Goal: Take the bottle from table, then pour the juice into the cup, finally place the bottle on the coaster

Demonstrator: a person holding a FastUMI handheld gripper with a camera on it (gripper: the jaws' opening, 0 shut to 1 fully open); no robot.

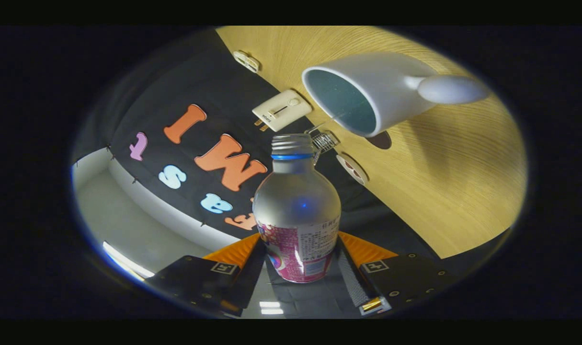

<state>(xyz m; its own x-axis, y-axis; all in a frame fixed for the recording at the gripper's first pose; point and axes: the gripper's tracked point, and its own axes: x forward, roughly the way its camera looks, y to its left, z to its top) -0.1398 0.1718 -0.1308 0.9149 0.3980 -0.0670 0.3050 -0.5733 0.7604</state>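
A clear bottle [296, 211] with a pink label and a blue neck ring sits between my two fingers, and my gripper [298, 261] is shut on its labelled lower body. The bottle has no cap on its threaded mouth. The whole view is rolled over, so the wooden table [444, 191] stands steeply to the right. A white cup [367, 93] with a blue-green inside and a handle stands on that table, beyond the bottle's mouth and off to its right. The cup's open rim faces the bottle. A dark round coaster [381, 140] peeks out beside the cup's rim.
A cream switch box [282, 110] and a small white fitting [246, 61] sit along the table's edge by the black wall cloth. A small wire-mesh item [325, 140] and a round white disc [352, 168] lie at the table's edge just past the bottle's mouth.
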